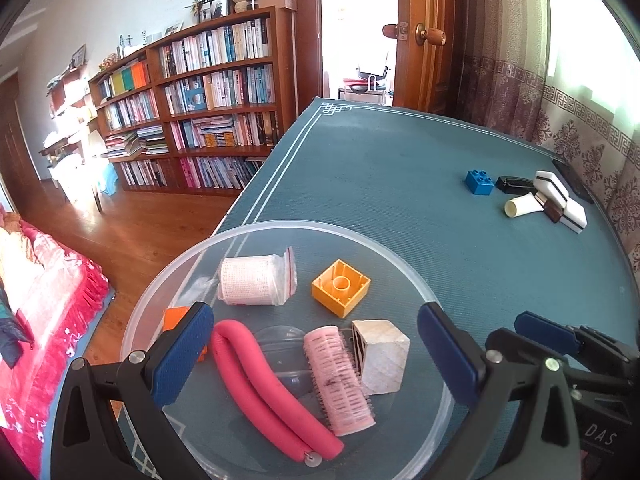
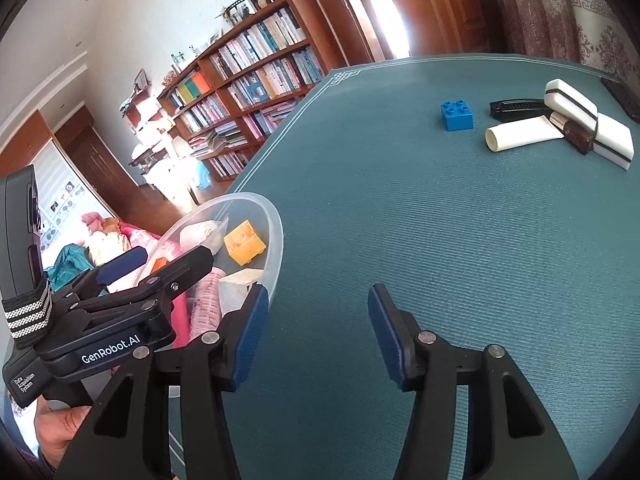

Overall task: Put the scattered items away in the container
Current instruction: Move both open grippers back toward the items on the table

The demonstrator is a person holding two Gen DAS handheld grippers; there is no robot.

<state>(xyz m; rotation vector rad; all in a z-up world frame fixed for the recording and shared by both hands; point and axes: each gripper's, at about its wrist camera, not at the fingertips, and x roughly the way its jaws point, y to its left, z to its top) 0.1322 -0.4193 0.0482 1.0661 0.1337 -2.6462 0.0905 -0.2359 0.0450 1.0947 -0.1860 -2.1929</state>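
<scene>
I'm watching the right gripper (image 2: 316, 332), fingers spread and empty, facing the blue block (image 2: 457, 115) toward the table's far right corner; left gripper (image 1: 316, 354), spread, hovering over the bowl (image 1: 132, 320).

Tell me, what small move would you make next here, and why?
Probably reach the right gripper forward toward the blue brick. Both grippers are open and hold nothing, the clear bowl already holds several items, and the brick stands apart from the pile behind it, so it looks easiest to take.
</scene>
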